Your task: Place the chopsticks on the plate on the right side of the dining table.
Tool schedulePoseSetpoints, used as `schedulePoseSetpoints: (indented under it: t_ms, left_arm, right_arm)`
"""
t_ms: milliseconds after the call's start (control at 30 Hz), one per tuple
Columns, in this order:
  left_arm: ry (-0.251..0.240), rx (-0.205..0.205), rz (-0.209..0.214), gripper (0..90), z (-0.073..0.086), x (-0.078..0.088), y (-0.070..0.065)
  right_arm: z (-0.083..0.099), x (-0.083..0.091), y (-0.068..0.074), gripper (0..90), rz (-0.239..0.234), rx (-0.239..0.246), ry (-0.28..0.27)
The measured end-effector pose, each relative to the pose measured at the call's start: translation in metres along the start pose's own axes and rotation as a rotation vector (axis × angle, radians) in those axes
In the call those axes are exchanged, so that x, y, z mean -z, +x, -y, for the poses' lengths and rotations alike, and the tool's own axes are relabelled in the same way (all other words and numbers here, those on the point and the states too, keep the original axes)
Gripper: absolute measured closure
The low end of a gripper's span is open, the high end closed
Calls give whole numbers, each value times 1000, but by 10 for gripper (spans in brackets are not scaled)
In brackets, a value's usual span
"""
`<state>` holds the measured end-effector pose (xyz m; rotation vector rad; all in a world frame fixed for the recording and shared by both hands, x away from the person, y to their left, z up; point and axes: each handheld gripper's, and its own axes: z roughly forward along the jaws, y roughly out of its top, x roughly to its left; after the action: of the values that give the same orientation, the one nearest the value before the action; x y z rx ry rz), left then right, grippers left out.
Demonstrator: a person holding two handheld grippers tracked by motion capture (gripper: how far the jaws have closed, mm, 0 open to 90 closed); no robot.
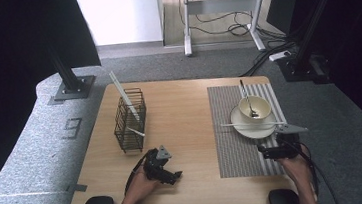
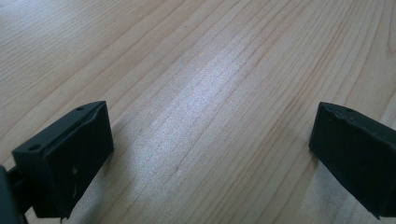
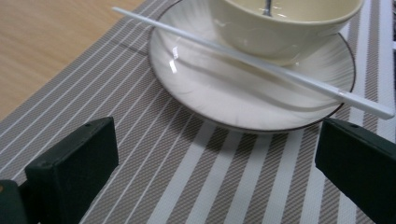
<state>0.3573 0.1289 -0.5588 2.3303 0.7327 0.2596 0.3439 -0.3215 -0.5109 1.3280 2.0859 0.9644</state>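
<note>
White plastic chopstick [image 1: 252,123], seen from my high view, lies across the rim of the round white ceramic plate [image 1: 247,128], on the side nearer the person, touching the near side of the cream ceramic bowl [image 1: 255,107] that stands on that plate. Its long axis runs left to right across the table, with its right end over the plate's rim. A metal spoon [image 1: 247,97] stands in the bowl, handle leaning away from the person. The plate sits on the grey striped woven placemat [image 1: 233,147] at the right of the light wooden table [image 1: 185,111]. At the left, a black wire basket [image 1: 130,121] holds two more white sticks [image 1: 125,98], one leaning tall out of its top, one lying low across it. The right gripper [image 1: 269,150] rests low over the placemat just near the plate, held in the person's right hand [image 1: 295,166]. The left gripper [image 1: 168,171] lies on bare wood near the front edge, the left hand [image 1: 139,186] behind it.

From my left gripper view, the two black jaws stand wide apart over bare wood grain, holding nothing.

From my right gripper view, the jaws are likewise wide and empty above the placemat [image 3: 196,177]. The chopstick [image 3: 252,60] crosses the plate [image 3: 219,93] diagonally, from upper left down to lower right, its right tip past the rim, just above the right jaw. The bowl [image 3: 280,28] sits behind it.
</note>
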Motion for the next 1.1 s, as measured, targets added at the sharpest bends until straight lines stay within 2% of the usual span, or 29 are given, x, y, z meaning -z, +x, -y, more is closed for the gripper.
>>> schedulePoseSetpoints:
  t_ms: [100, 233, 367, 500, 567, 600, 867, 900, 933, 967, 1000, 1033, 1067, 1100]
  left_arm:
    - [0, 1, -1, 0, 0, 0, 0]
    - [-1, 4, -4, 0, 0, 0, 0]
    - [-1, 3, -5, 0, 0, 0, 0]
    - [-4, 9, -7, 0, 0, 0, -1]
    - [-4, 10, -8, 0, 1, 0, -1]
    - [-4, 10, -8, 0, 1, 0, -1]
    - [-4, 17, -12, 0, 1, 0, -1]
    - [-4, 18, -13, 0, 1, 0, -2]
    - [-4, 18, -13, 0, 1, 0, -2]
    - [-3, 18, -13, 0, 1, 1, -2]
    - [-3, 18, -13, 0, 1, 1, -2]
    - [-1, 18, -12, 0, 1, 1, -2]
    - [-1, 18, -12, 0, 1, 1, -2]
    - [-1, 17, -14, 0, 1, 1, -2]
  right_arm:
    - [3, 5, 5, 0, -25, 14, 9]
    - [9, 16, 19, 0, -64, 40, 37]
    - [5, 24, 28, 0, -96, 57, 31]
    - [-9, 36, 45, 0, -142, 88, 26]
    - [-12, 37, 48, 0, -151, 88, 26]
    - [-19, 37, 53, 0, -171, 85, 28]
    - [-46, 32, 70, 0, -252, 92, 18]
    - [-53, 30, 74, 0, -273, 105, 15]
    - [-53, 30, 74, 0, -273, 105, 15]
    - [-64, 29, 81, 3, -286, 126, 11]
    - [-64, 29, 81, 3, -286, 126, 11]
    - [-71, 27, 86, 3, -300, 141, 9]
    - [-71, 27, 86, 3, -300, 141, 9]
    - [-79, 26, 91, 3, -297, 161, 11]
